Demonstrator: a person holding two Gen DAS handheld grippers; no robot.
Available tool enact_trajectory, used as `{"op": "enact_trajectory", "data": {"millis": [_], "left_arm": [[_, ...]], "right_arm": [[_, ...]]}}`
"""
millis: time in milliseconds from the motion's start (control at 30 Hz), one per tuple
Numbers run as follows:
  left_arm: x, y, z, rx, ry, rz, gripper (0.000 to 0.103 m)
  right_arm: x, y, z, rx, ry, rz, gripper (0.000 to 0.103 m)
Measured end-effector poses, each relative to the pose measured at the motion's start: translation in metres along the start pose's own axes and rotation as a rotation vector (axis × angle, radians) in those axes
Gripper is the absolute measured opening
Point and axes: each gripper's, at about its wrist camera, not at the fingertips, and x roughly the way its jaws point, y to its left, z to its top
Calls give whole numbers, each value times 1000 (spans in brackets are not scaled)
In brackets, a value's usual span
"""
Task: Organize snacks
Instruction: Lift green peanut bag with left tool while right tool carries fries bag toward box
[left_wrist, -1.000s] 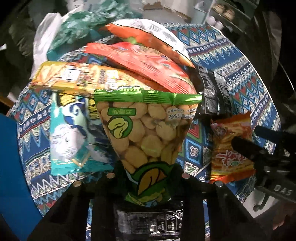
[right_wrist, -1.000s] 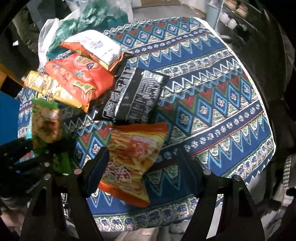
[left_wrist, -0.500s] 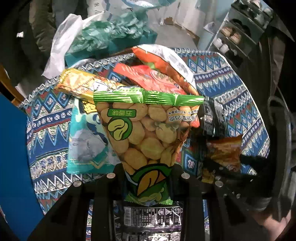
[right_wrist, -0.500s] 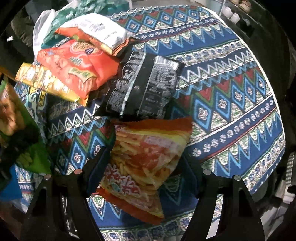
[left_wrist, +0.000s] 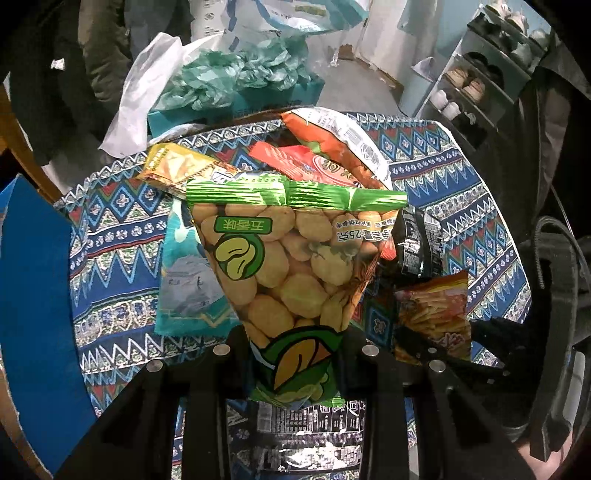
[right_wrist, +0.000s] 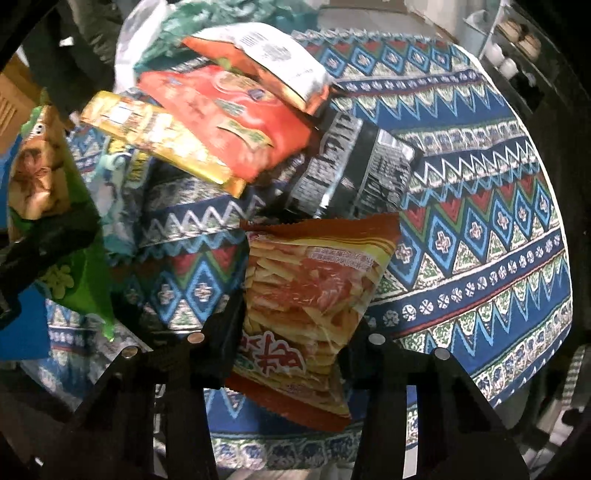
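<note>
L gripper (left_wrist: 295, 354) fingers clamp green bean-snack bag (left_wrist: 295, 266); R gripper (right_wrist: 288, 343) fingers clamp fries bag (right_wrist: 310, 291). Both lifted off the patterned-cloth desk (right_wrist: 480, 229); desk's right half bare to edge.

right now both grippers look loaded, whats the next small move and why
Probably carry the orange fries packet up and over to the pile beside the black packet. The right gripper is shut on it, the left gripper already holds the green bean packet lifted.
</note>
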Motion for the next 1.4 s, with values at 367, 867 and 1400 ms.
{"op": "enact_trajectory", "data": {"millis": [367,867,1400], "left_arm": [[-31,25,-1,-85,-46,0,32],[-85,69,-8,-232,-131,27,32],[-135,134,-24,-364,-216,73,32]], "right_arm": [[-41,15,10,-86,-100,7,43],[-79,59,28,-221,-207,44,43],[-102,141,41,-348,-250,144,43]]}}
